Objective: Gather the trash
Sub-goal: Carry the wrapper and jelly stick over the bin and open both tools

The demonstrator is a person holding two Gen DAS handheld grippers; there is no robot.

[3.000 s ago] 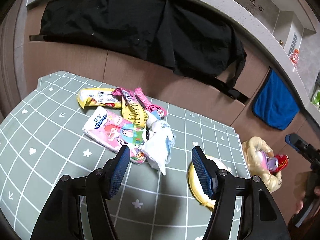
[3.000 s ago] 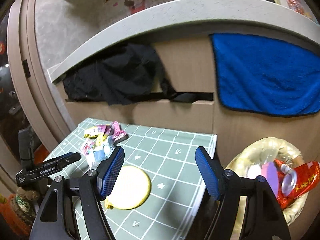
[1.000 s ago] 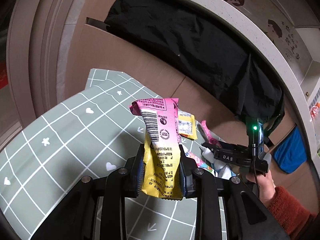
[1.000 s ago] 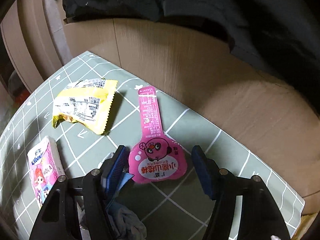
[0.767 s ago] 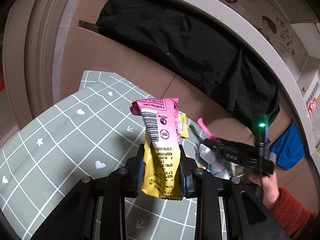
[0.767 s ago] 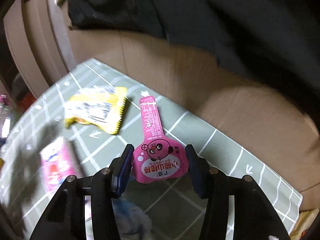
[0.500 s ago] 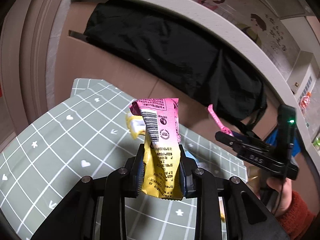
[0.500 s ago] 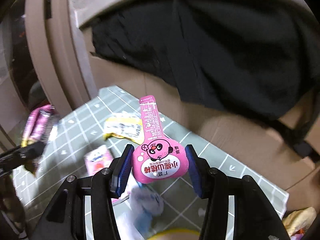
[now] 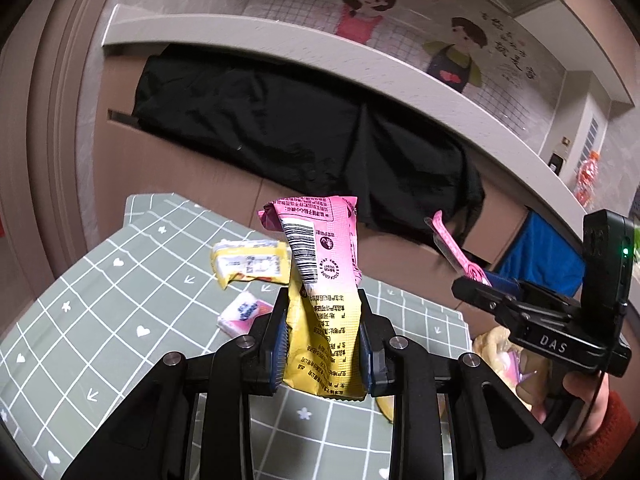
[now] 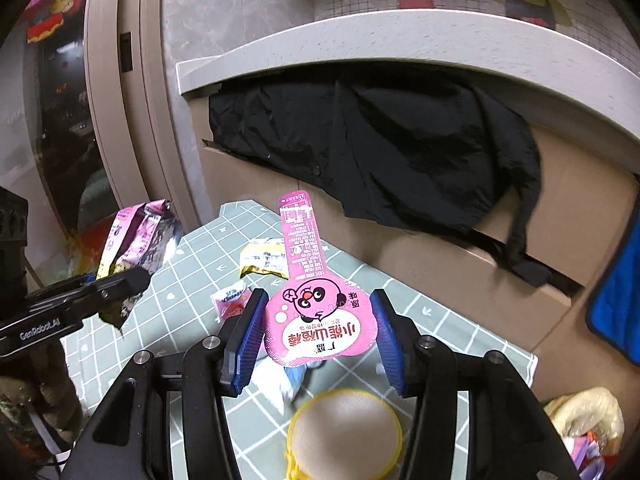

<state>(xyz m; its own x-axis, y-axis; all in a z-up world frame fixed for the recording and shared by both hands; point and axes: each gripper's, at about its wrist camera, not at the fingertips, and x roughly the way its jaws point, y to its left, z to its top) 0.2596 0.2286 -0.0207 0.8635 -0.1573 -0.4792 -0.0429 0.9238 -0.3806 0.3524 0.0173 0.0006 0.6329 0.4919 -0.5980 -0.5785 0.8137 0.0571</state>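
Note:
My left gripper is shut on a pink and yellow snack wrapper and holds it upright above the green checked table. My right gripper is shut on a pink cartoon pouch, also lifted above the table; it shows at the right in the left wrist view. A yellow wrapper and a pink tissue pack lie on the table. A crumpled white and blue wrapper lies under the right gripper.
A round yellow lid lies near the table's front. A yellow trash bag with trash in it sits beyond the table's right edge. A black jacket and a blue towel hang on the cabinet behind.
Both grippers have risen and swung right with their wrappers held. The right gripper closed on the pink pouch and lifted it off the table.

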